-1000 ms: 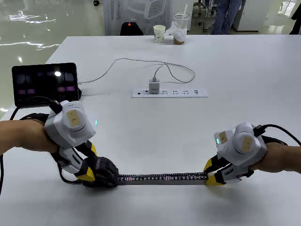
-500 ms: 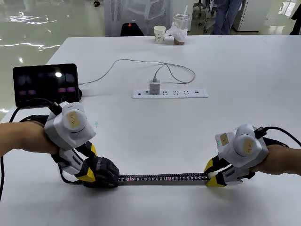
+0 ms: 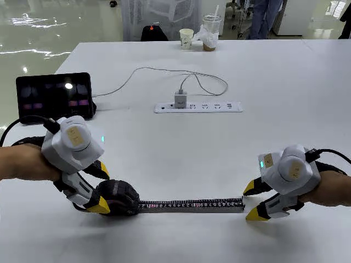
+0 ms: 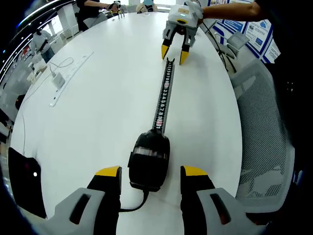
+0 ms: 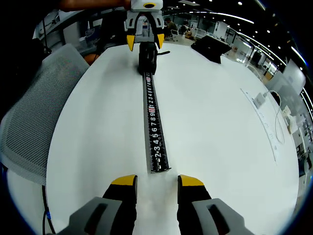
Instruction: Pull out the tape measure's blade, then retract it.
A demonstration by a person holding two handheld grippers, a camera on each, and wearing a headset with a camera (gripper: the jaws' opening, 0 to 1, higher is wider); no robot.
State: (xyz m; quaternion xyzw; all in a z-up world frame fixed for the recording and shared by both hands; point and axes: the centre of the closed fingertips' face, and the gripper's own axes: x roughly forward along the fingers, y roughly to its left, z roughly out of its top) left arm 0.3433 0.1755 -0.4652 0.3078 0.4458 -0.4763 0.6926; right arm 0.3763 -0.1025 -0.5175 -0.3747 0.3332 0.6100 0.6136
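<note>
White surface (image 3: 181,148), broad. Tape measure (image 3: 125,200) along its near edge: black case (image 4: 149,159) at near left, blade (image 3: 192,205) run out flat to the right, numbers up.

Left gripper (image 3: 102,188): jaws wide, straddling the case's back end. The left gripper view shows a small gap each side, so apparently not clamped.

Right gripper (image 3: 252,201): jaws wide, holding nothing, blade tip just ahead of them.

Judgement: pull-out done, retraction not yet begun. The blade lies extended, so its lock likely needs releasing.
</note>
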